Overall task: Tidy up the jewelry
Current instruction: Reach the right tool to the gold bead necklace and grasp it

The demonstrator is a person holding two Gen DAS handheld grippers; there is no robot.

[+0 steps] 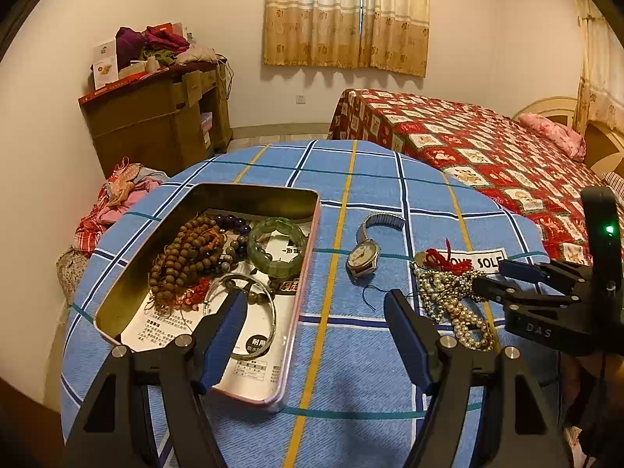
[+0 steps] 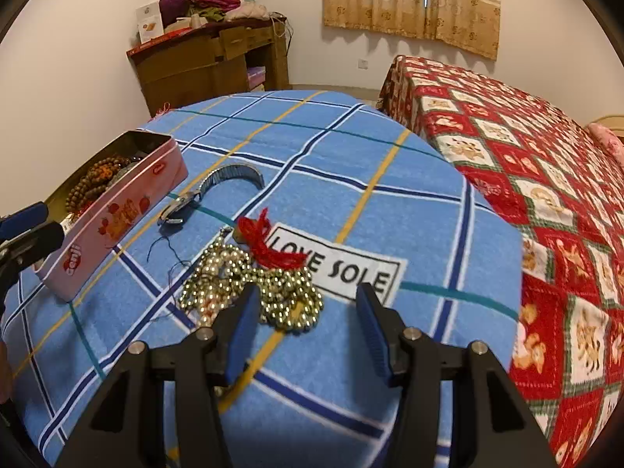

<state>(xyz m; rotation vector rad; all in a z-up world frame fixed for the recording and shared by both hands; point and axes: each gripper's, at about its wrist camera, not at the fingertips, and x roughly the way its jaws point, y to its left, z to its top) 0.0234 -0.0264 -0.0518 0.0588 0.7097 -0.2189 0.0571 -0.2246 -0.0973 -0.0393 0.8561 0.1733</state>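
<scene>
The right gripper (image 2: 306,314) fills the bottom of the frame, jaws wide apart and holding nothing, with the pearl necklace pile (image 2: 249,286) just beyond its left finger. The left gripper (image 1: 316,306), also wide open and empty, hangs over the tin's (image 1: 117,284) near corner; the watch (image 1: 364,257) lies at centre frame.

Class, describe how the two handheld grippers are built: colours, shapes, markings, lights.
Both grippers, left and right, are black angular frames with silver pivot bolts and flat blue ribbed fingers. The right one, seen from the left camera, bears pale "DAS" lettering and a green light.
</scene>
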